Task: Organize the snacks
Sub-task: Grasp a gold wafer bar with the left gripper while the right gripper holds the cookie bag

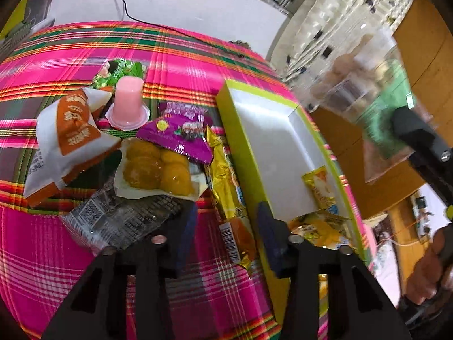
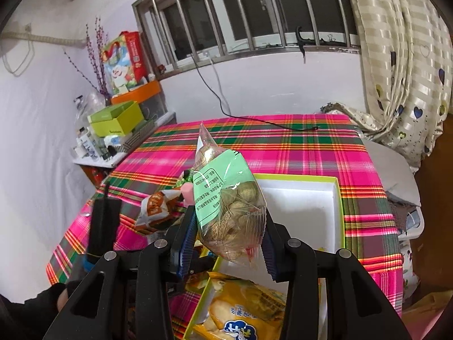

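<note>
A lime-edged box with a white inside lies on the plaid table. Two yellow packets rest in its near end. My left gripper hangs low beside the box's left wall. It is open, and a long yellow packet with a barcode lies between its fingers, clear of the left pad. Further left lie an orange-white packet, a pink jelly cup, a purple packet and a pack of yellow cakes. My right gripper is shut on a clear bag of round biscuits with a green label, held above the box.
A black cable trails over the far side of the tablecloth. A cluttered shelf with a green box stands left of the table. On the right are a grey chair and a curtain. A person's hand shows at the right edge.
</note>
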The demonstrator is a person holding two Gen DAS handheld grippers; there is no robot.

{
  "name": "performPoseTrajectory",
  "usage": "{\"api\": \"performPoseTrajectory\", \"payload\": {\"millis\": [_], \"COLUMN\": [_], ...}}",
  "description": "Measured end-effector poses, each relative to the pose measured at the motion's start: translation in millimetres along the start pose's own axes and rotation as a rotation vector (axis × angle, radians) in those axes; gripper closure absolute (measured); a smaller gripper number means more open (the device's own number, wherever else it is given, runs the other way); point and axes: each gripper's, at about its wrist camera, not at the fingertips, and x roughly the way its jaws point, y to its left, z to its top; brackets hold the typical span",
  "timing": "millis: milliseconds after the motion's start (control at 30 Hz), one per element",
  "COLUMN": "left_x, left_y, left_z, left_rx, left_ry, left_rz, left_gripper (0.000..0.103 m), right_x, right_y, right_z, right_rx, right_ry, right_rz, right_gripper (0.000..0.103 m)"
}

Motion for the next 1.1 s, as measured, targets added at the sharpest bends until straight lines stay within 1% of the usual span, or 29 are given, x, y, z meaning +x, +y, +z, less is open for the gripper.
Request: {"api": "performPoseTrajectory", "payload": {"millis": [33, 100, 267, 400, 467, 500, 733, 933, 1100], "left_x": [3.2, 7.4, 13.3, 13.9, 10.7, 9.0, -12.6, -46.7, -70.1], "left_y": [-1.4, -1.5, -17.2, -19.2, -18.4, -17.4, -11.6, -19.2, -27.7], "left_z": [-0.3, -2.8, -4.5, -4.6, -5.8, -7.7, -15.8, -18.0, -17.2], "left_rx": [0.002, -0.003, 0.085, 0.1, 0.095, 0.092, 0.069, 0.073, 0.081], "left_ry": [0.007, 0.01, 0.004, -0.005, -0.01, -0.014, -0.06, -0.141, -0.196], "left_rz": [0.007, 0.011, 0.08, 0.095, 0.092, 0.091, 0.099, 0.136, 0.15], "left_gripper": [0.069, 0.071, 0.072, 0.075, 0.079, 0.079, 0.079, 0.079, 0.079], "right_x": [-1.1, -2.9, -10.7, -21.5, -26.7, -28.5, -34.4, -40.5, -45.5], "right_y": [-0.7, -2.3, -8.5, -11.5, -14.1, -14.9, -14.5, -8.7, -0.6], "right_z": [-0.7, -2.2, -6.1, -8.4, -9.9, -10.7, -19.9, -28.0, -31.6], "right_rx": [0.0, 0.004, 0.02, 0.026, 0.032, 0.034, 0.041, 0.043, 0.038], "right_ry": [-0.001, -0.002, -0.011, -0.024, -0.03, -0.031, -0.024, -0.023, -0.024], "right_rz": [0.001, 0.0, -0.006, -0.016, -0.021, -0.021, -0.015, -0.003, 0.008], "right_gripper": [0.064, 0.064, 0.064, 0.064, 0.064, 0.064, 0.064, 0.064, 0.064]}}
